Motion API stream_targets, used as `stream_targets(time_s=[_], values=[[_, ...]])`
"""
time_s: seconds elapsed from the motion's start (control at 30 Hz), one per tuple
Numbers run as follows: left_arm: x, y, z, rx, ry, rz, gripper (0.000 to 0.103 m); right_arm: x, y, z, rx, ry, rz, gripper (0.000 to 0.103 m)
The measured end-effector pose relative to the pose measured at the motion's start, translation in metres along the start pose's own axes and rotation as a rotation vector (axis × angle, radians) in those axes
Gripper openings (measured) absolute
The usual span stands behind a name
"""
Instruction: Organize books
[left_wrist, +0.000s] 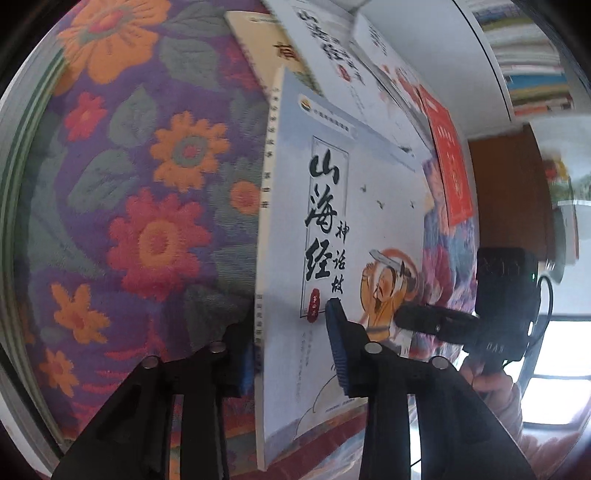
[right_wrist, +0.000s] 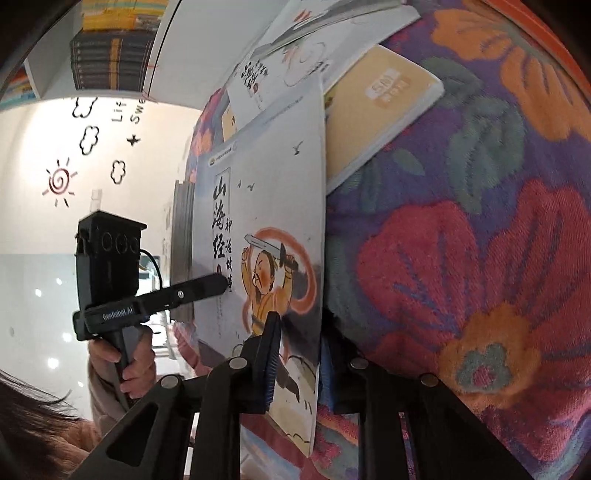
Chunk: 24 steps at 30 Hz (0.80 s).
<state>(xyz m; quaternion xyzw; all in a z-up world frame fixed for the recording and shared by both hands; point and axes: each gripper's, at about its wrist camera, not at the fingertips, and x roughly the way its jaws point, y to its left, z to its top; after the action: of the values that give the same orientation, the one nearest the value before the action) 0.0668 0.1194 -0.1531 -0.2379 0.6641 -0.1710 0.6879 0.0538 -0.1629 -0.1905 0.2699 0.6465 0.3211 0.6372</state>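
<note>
A pale blue-white book (left_wrist: 369, 221) with black brush lettering and a sword-swinging figure on its cover is tilted up over the floral cloth (left_wrist: 147, 184). My left gripper (left_wrist: 288, 325) is shut on the book's spine side, one blue pad on the cover and the other finger behind. My right gripper (right_wrist: 299, 332) is shut on the opposite long edge of the same book (right_wrist: 273, 192), with a pad on the cover and a finger behind it. Each view also shows the other gripper reaching onto the cover from the side.
More books lie overlapped beyond it: white ones (right_wrist: 295, 55), a yellow one (right_wrist: 376, 107), a cream one (left_wrist: 266, 48) and a red one (left_wrist: 450, 162). A filled bookshelf (left_wrist: 532, 62) stands behind. A person's hand (right_wrist: 125, 354) grips the left handle.
</note>
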Motion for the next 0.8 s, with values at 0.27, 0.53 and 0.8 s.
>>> stream_targets(time_s=[0.27, 0.53, 0.8], values=[[-0.002, -0.001, -0.004, 0.024, -0.015, 0.022, 0.029, -0.005, 0.003, 0.000, 0.019, -0.031, -0.009, 0.019], [-0.006, -0.016, -0.009, 0.070, -0.026, 0.086, 0.024, -0.013, 0.034, -0.004, -0.053, -0.062, -0.056, 0.012], [-0.029, -0.016, -0.014, 0.102, -0.034, 0.098, 0.024, -0.014, 0.075, -0.010, -0.153, -0.074, -0.077, 0.011]])
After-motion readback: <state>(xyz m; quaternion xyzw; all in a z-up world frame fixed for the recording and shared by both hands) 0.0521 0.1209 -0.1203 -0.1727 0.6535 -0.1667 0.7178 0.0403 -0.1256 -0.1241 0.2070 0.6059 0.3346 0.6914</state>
